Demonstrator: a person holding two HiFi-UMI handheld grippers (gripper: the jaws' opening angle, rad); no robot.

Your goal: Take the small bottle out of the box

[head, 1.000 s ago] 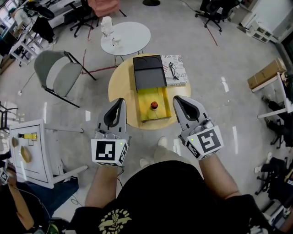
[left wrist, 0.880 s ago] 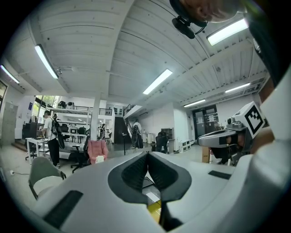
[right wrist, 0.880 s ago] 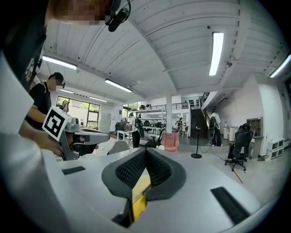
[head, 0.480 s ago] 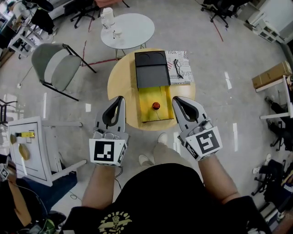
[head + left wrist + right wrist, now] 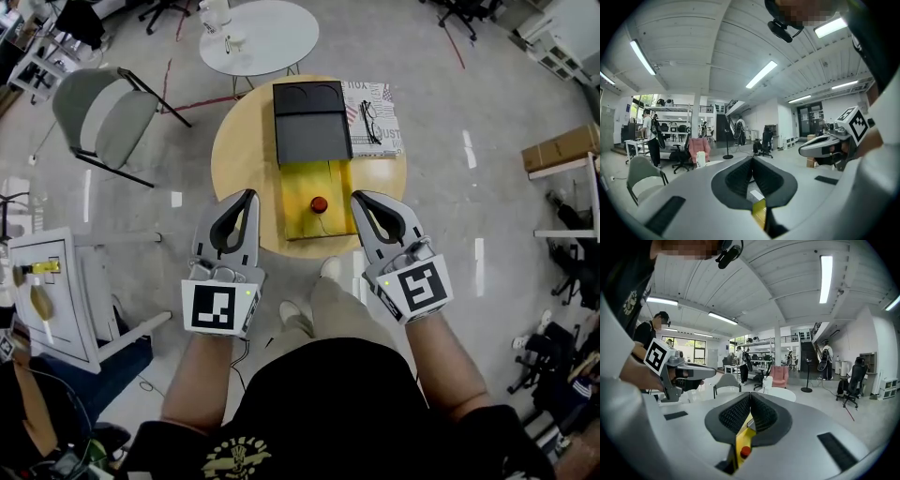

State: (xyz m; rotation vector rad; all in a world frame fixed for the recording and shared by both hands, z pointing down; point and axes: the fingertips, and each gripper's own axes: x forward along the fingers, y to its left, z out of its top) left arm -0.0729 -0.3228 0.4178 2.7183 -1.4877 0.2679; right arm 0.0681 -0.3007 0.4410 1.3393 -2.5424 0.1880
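The small bottle (image 5: 320, 204), red-capped, stands in the open yellow box (image 5: 298, 223) by the round table's (image 5: 246, 159) near edge. The box's black cover (image 5: 312, 131) lies toward the far edge, I judge to expose the bottle. My left gripper (image 5: 249, 195) and right gripper (image 5: 355, 197) flank the box, both pinched closed and empty, poised to approach.
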